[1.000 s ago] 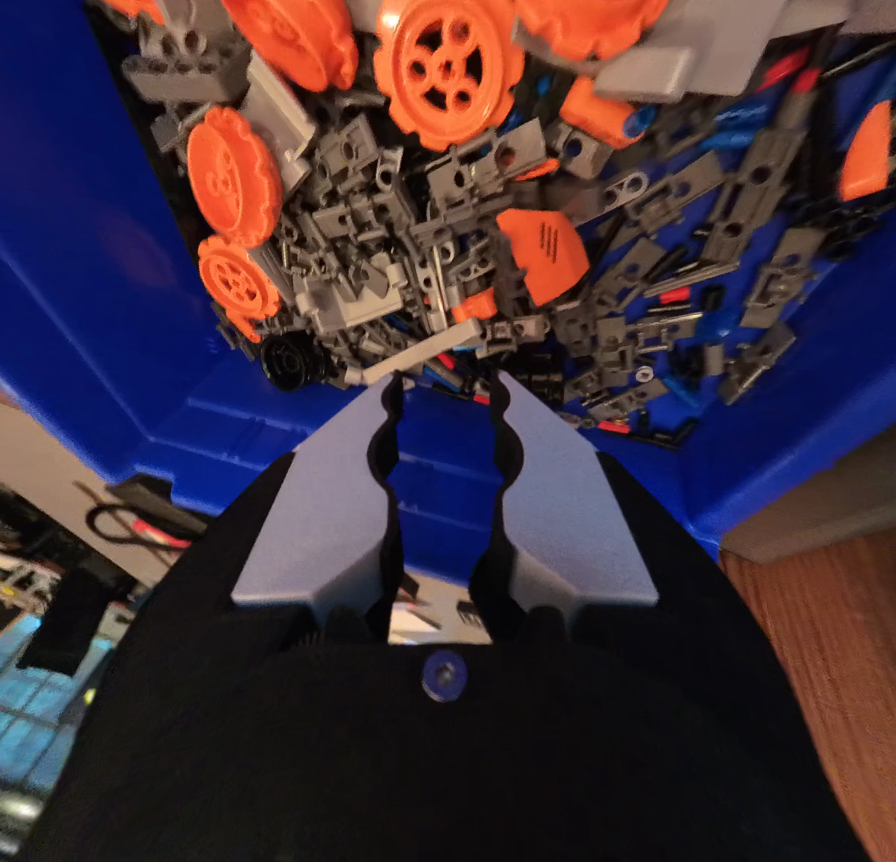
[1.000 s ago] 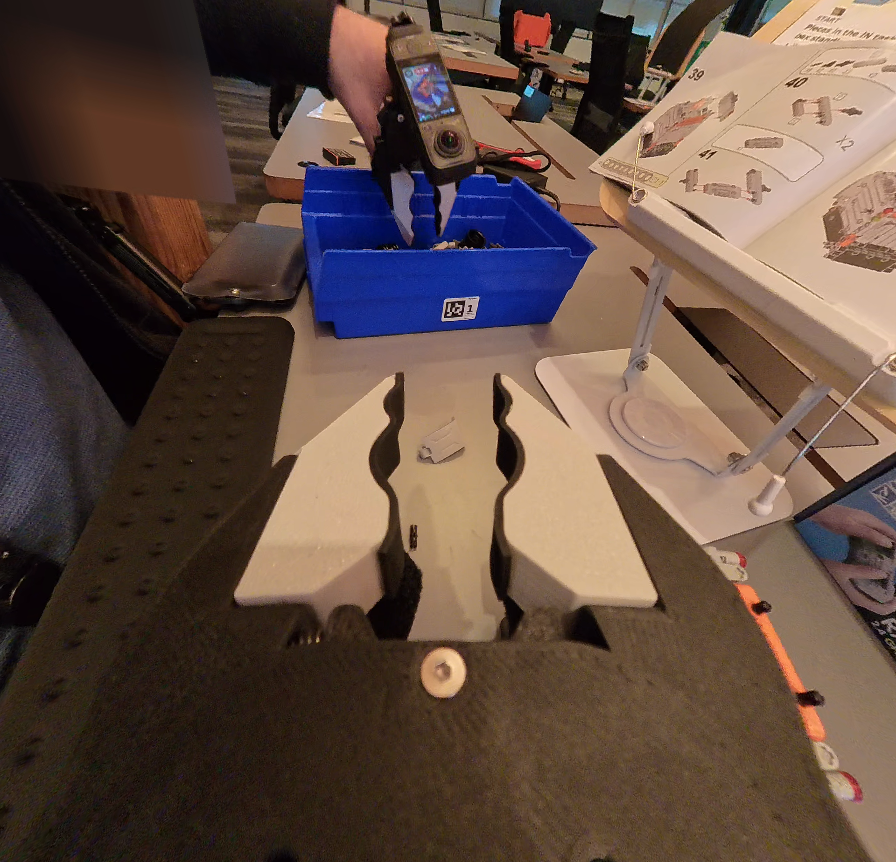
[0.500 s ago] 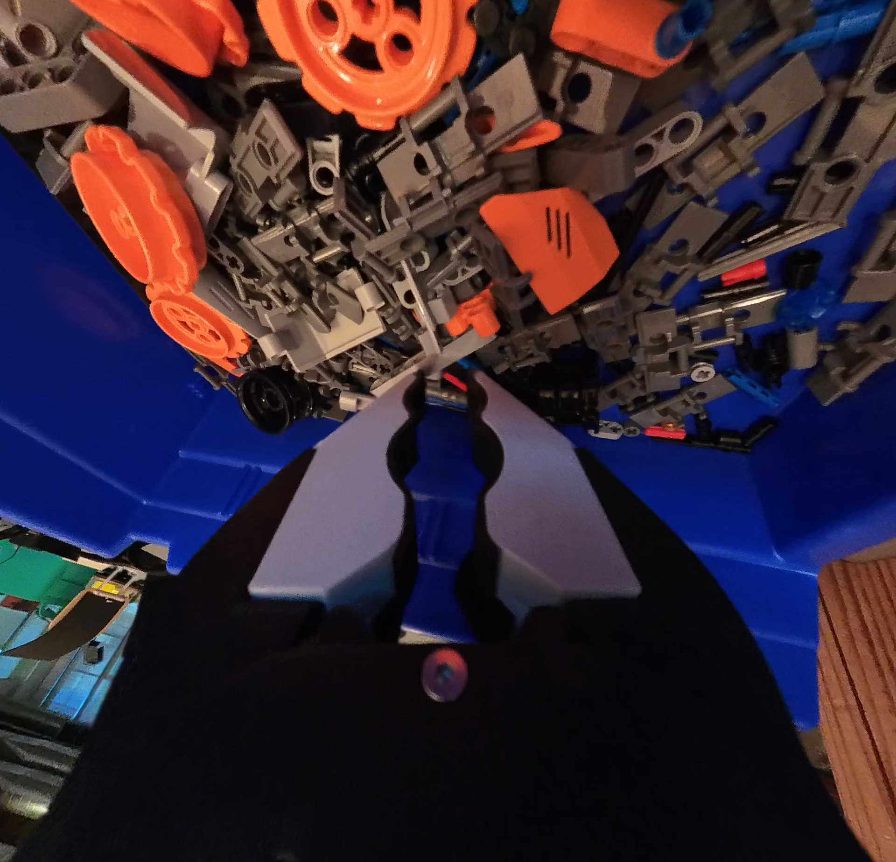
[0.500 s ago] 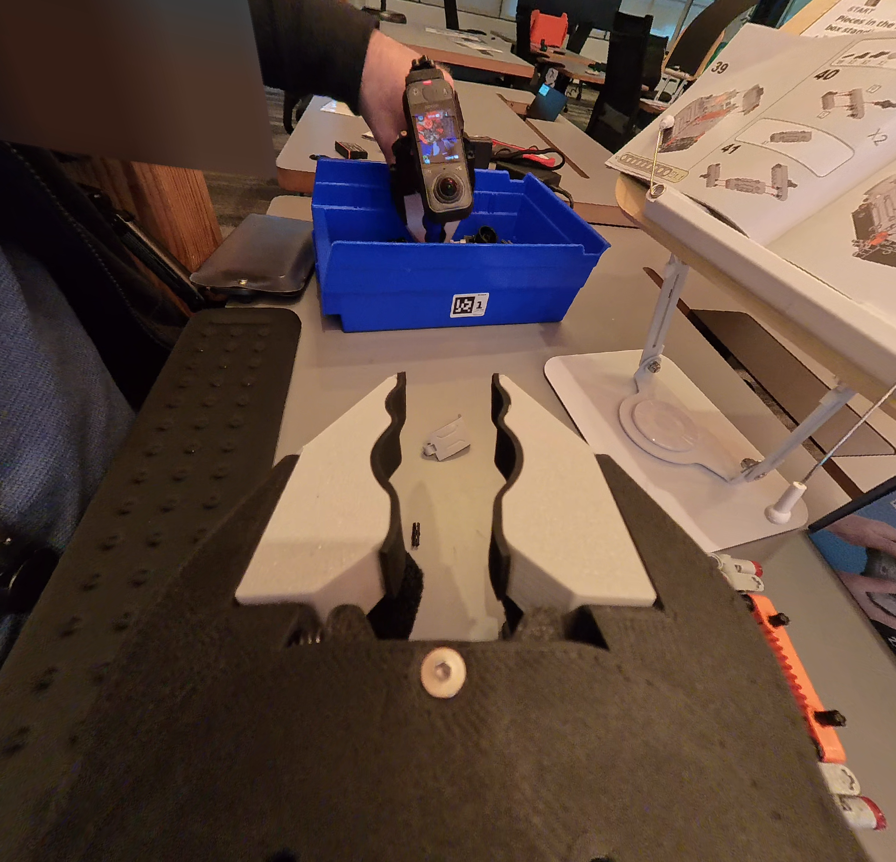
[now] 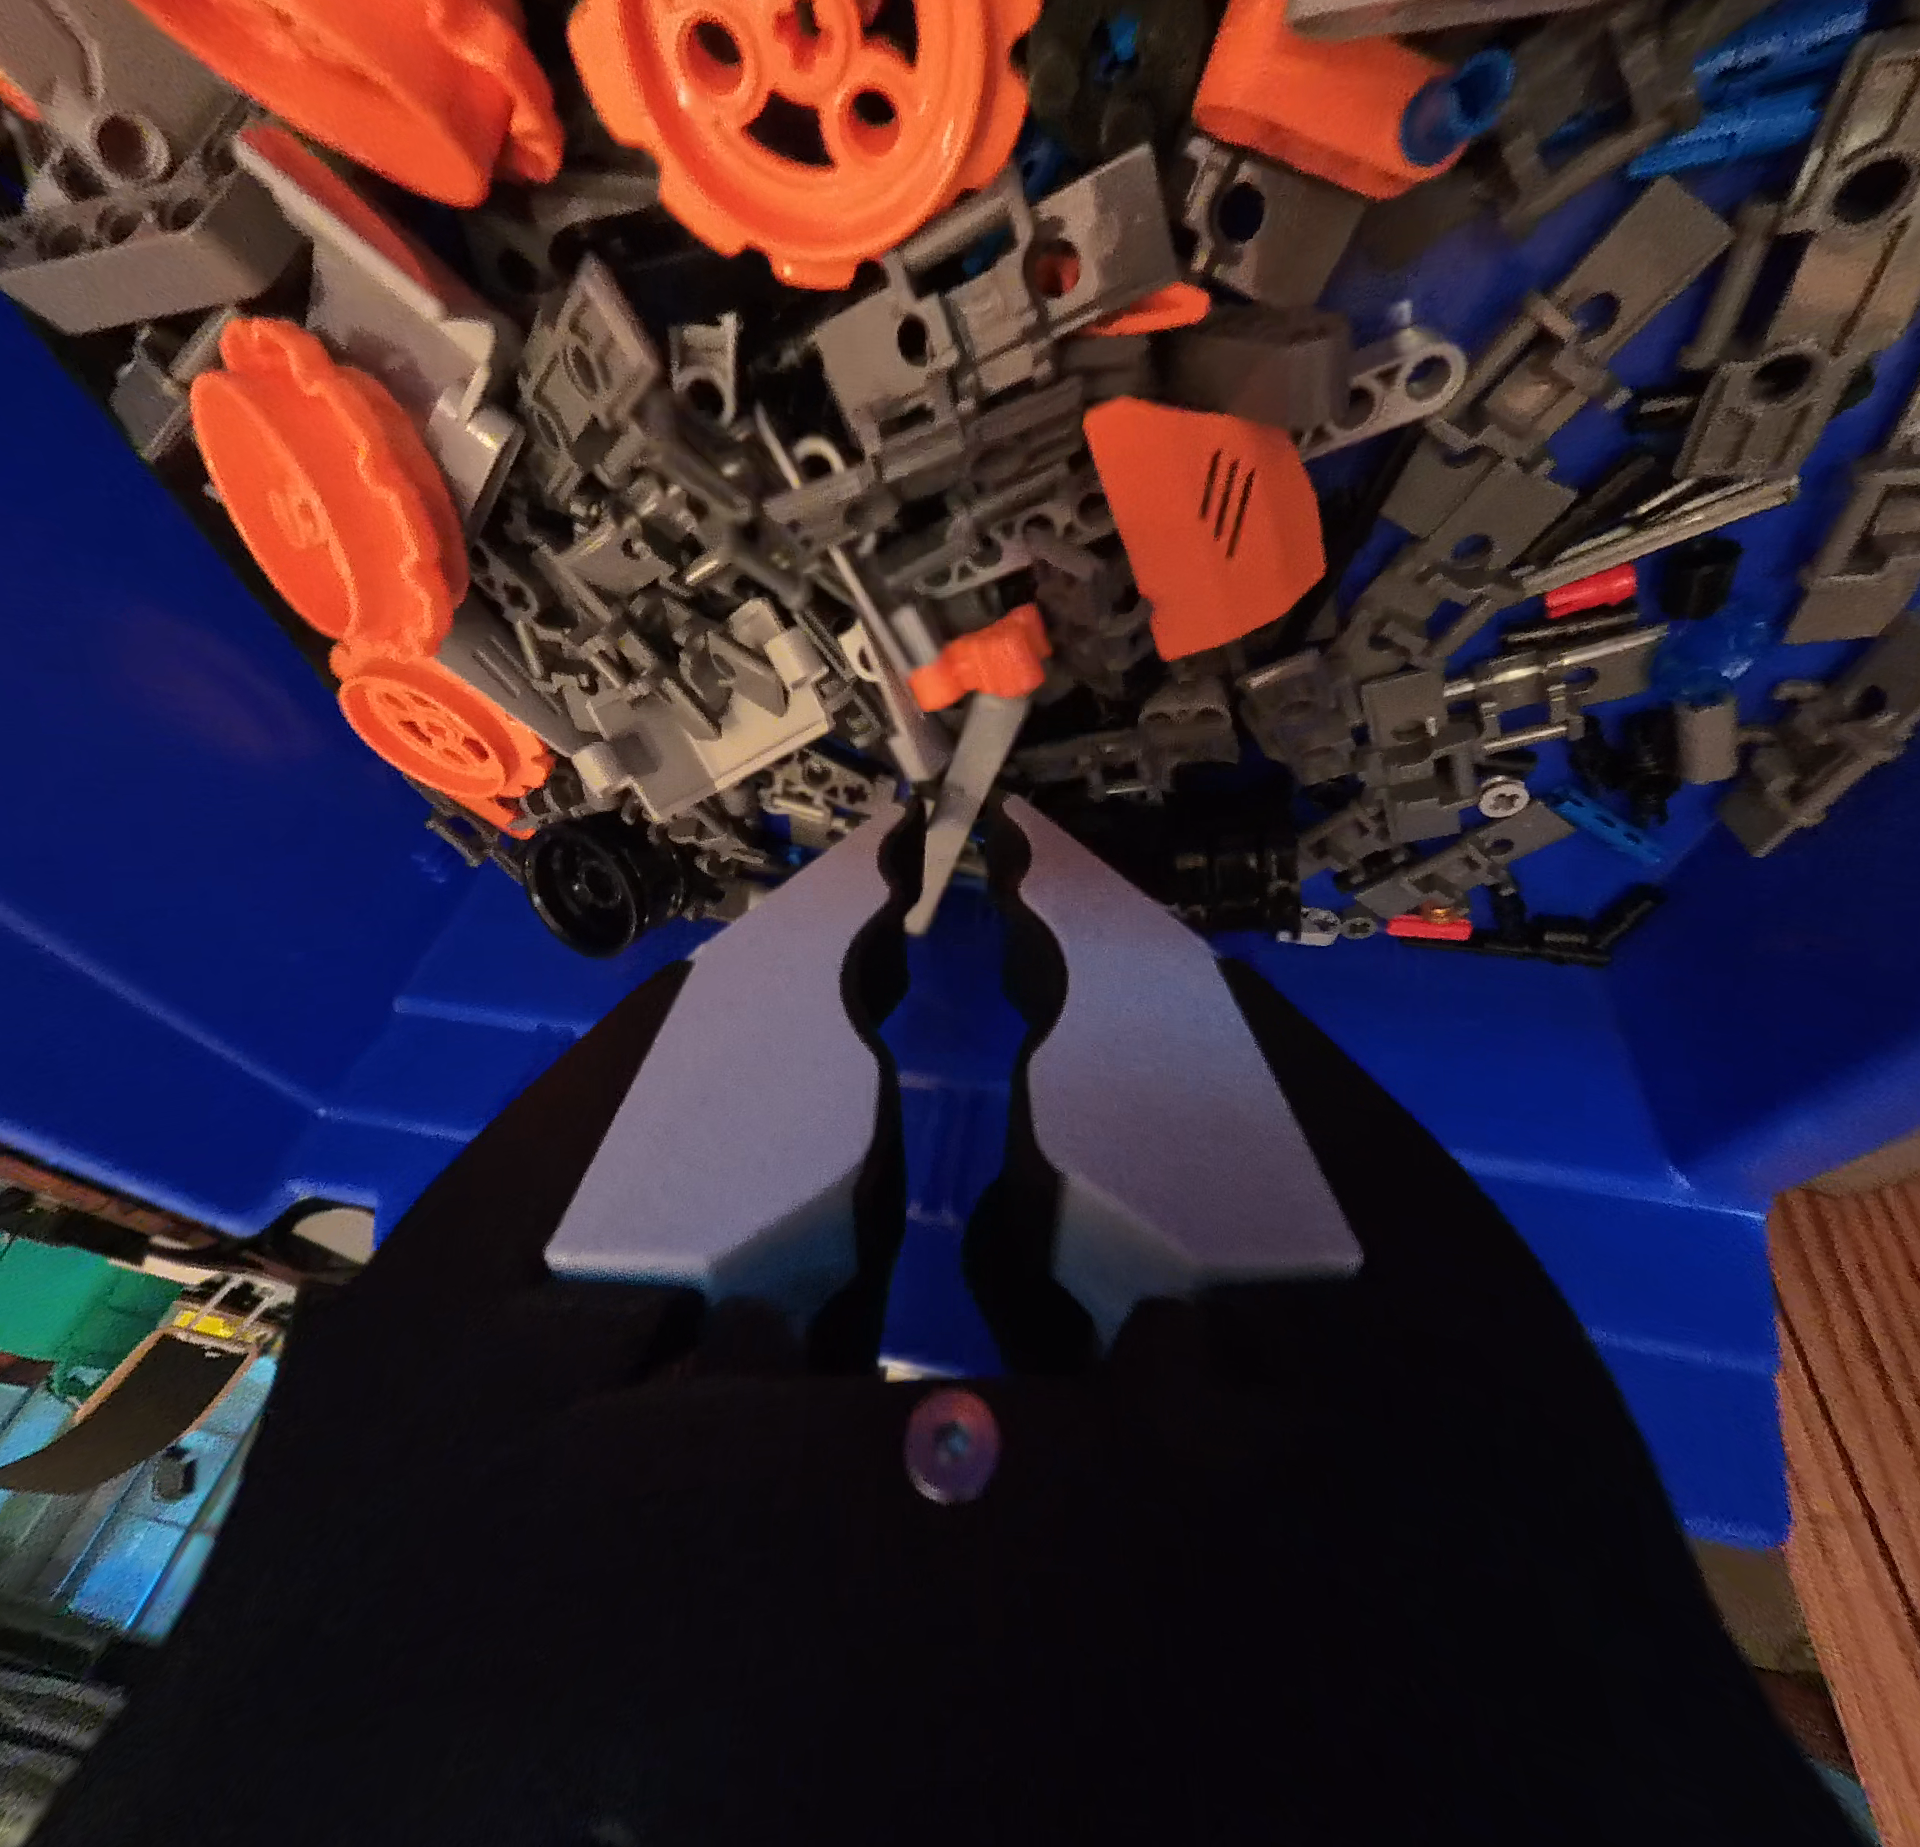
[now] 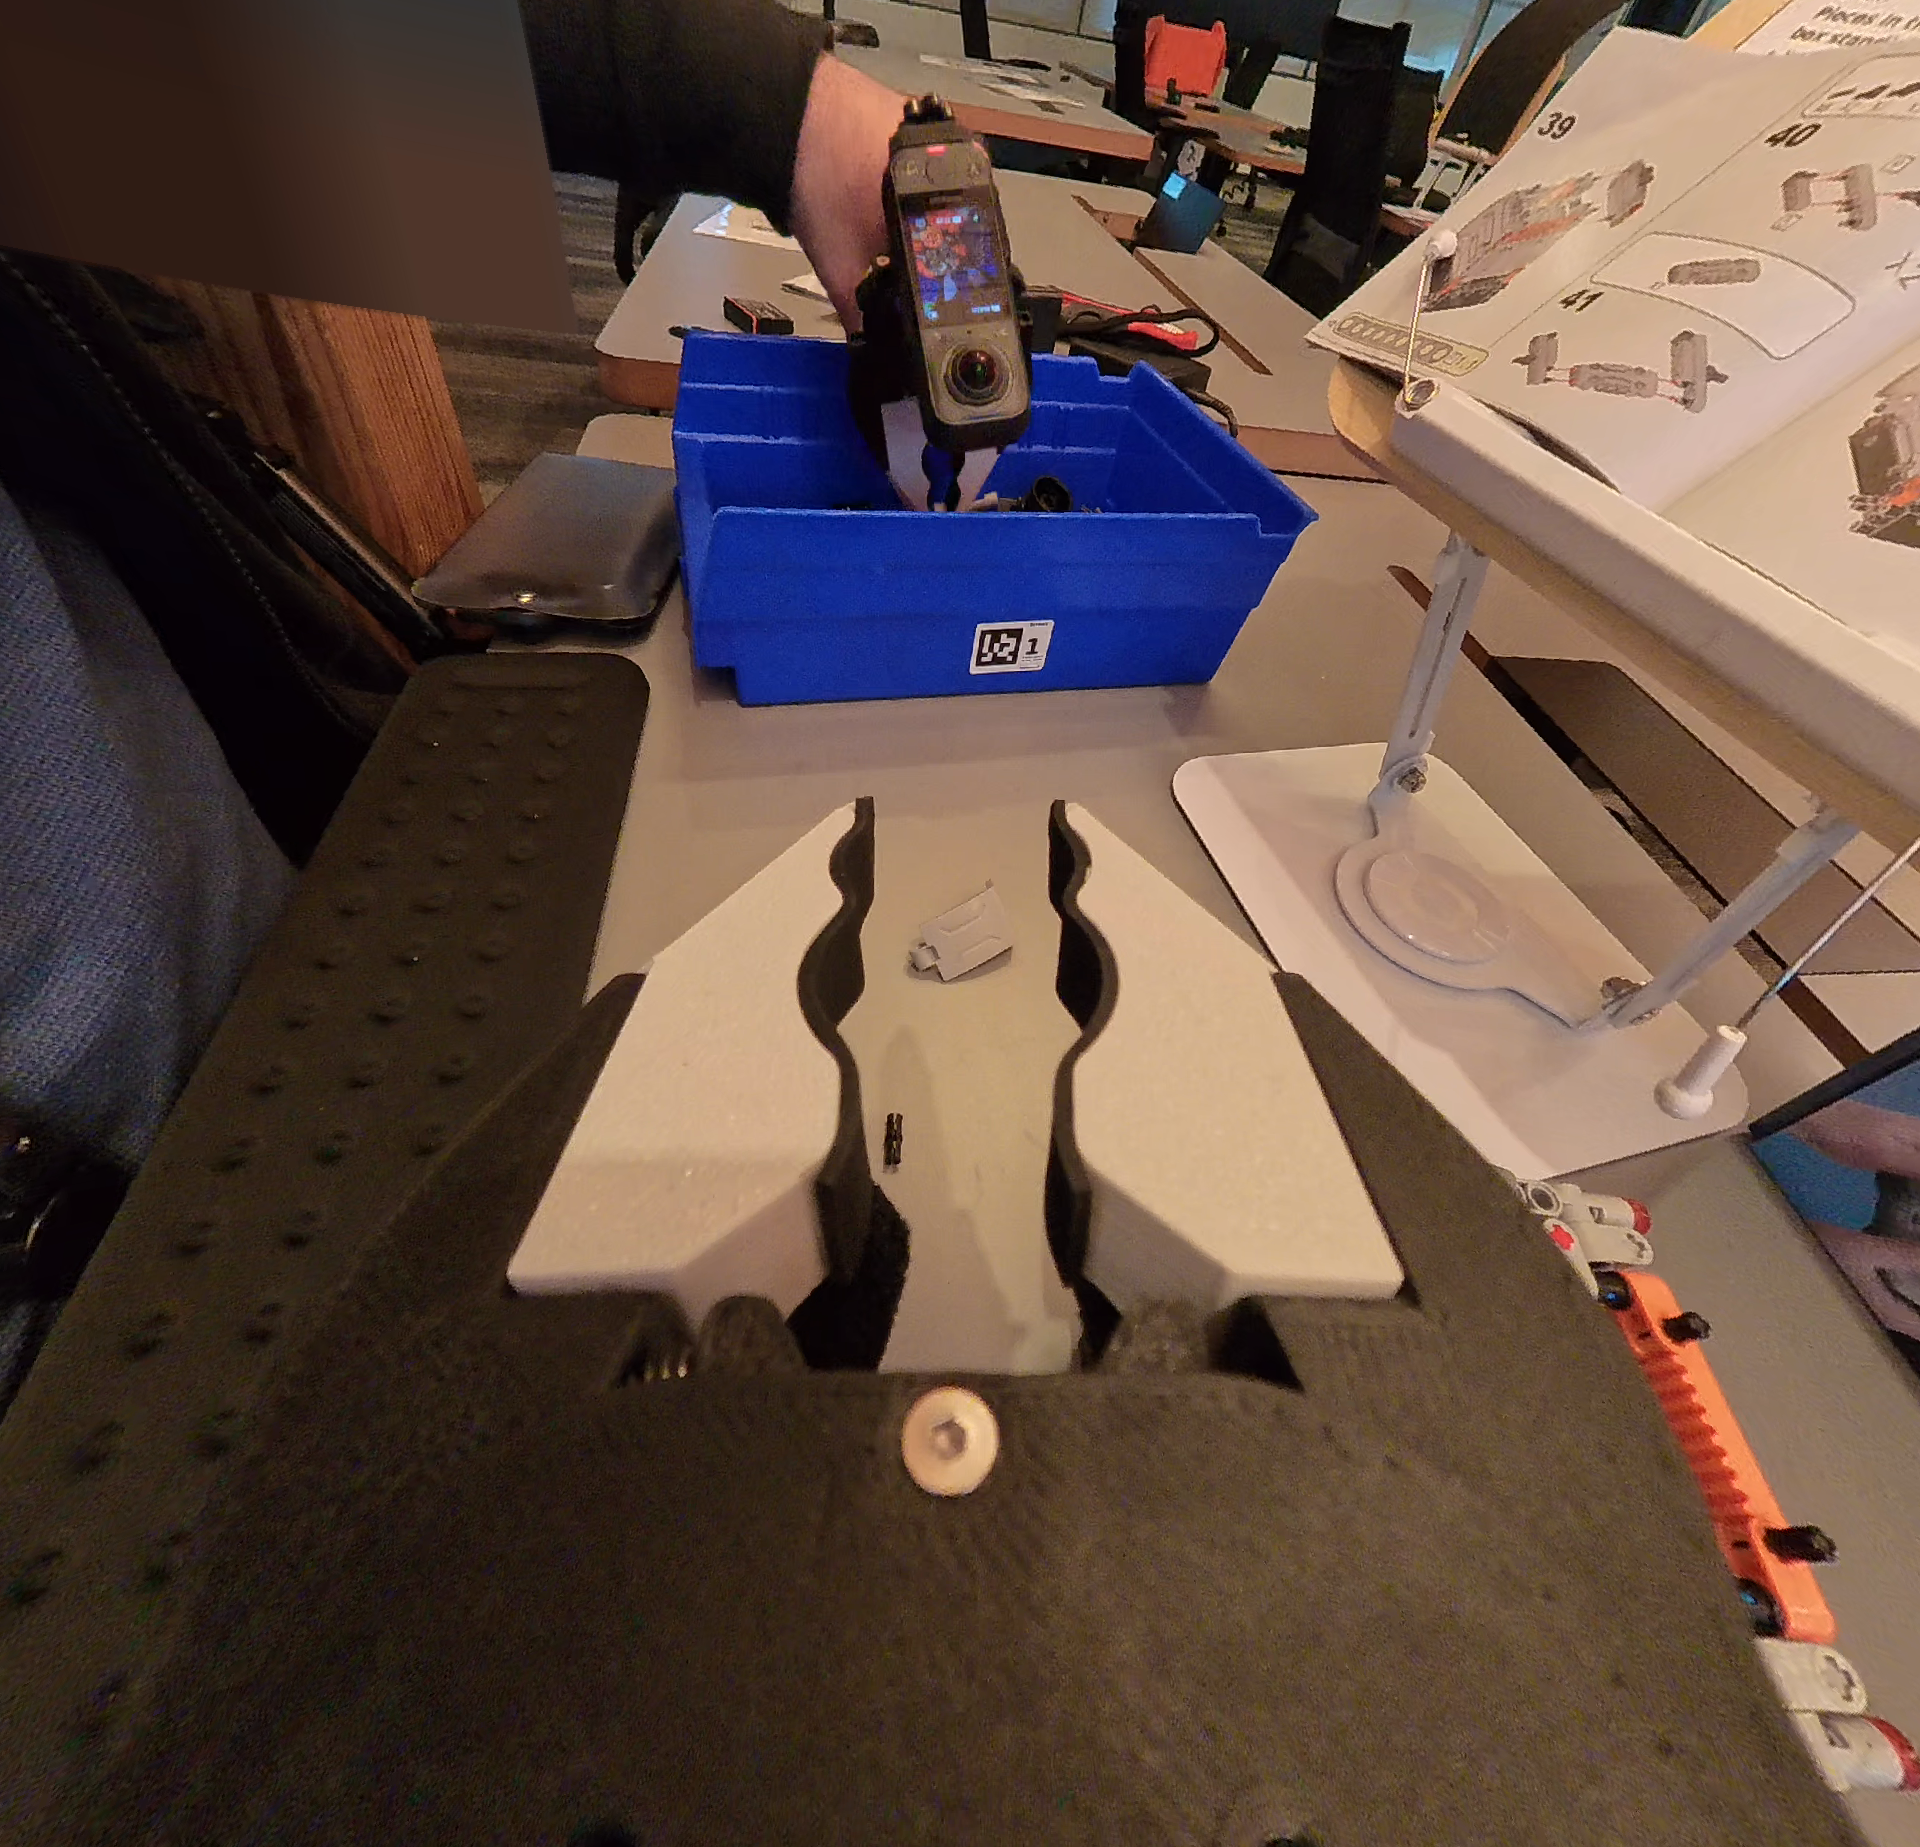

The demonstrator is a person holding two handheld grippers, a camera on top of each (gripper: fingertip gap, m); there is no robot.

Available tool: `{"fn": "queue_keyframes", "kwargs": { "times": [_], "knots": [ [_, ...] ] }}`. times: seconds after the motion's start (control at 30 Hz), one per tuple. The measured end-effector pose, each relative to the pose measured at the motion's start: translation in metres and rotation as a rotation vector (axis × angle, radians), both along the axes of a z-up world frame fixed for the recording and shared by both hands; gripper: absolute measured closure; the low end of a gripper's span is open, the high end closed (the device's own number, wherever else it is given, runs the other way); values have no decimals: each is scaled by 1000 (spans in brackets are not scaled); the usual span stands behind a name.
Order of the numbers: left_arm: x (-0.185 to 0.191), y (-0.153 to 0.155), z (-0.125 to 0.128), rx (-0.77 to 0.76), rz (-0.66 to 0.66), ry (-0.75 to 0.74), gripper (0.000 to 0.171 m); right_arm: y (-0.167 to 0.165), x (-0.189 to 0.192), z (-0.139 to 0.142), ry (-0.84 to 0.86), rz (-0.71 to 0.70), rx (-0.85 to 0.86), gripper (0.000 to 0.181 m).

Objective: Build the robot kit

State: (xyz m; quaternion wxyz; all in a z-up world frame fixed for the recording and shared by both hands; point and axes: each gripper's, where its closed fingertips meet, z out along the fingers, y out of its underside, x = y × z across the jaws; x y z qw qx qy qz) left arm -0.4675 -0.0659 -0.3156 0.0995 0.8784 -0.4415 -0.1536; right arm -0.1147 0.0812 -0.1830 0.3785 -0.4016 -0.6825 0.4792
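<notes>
A: What is seen at the left gripper (image 5: pixel 951 841)?

B: It is lowered into a deep blue plastic bin (image 5: pixel 187 862), which is filled with a heap of grey, black and orange plastic building pieces. Its two pale fingers are drawn nearly together, and a thin light grey flat strip piece (image 5: pixel 971 774) is pinched between the tips. The strip is angled upward toward a small orange connector (image 5: pixel 982 659), which is touched by its far end. A large orange toothed wheel (image 5: pixel 800 83) is seen above, a curved orange panel with three slits (image 5: pixel 1205 519) to the right, and a small black wheel (image 5: pixel 592 888) just left of the fingers.

A: And the right gripper (image 6: pixel 961 831)?

B: It is held over a grey tabletop (image 6: pixel 914 758), well apart from the bin. Its fingers are spread wide and nothing is gripped. Between them, on the table, a small light grey angled piece (image 6: pixel 961 930) and a tiny black pin (image 6: pixel 891 1137) are seen. A white stand with an open instruction booklet (image 6: pixel 1662 270) is placed to the right, and a black studded mat (image 6: pixel 416 914) to the left.
</notes>
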Motion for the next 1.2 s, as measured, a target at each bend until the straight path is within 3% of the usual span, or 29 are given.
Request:
{"fn": "queue_keyframes", "kwargs": {
  "times": [0.3,0.43,0.6,0.77,0.97,1.1,1.2],
  "knots": [
    [12,4,31,98,105,-153,166,-4,-2,3,4,5,-1,150],
    [34,22,64,202,123,-294,166,-9,-7,12,12,1,-24,150],
    [116,56,129,407,55,-606,166,-28,-22,32,42,14,-86,152],
    [215,78,174,547,-65,-898,166,-51,-52,44,68,13,-117,151],
    [290,90,198,627,-152,-1169,166,-58,-71,45,75,13,-166,154],
    [305,94,195,626,-163,-1223,166,-60,-65,47,91,47,-195,176],
    [307,98,191,610,-128,-1266,165,-56,-60,44,51,49,-182,176]
  ]
}}
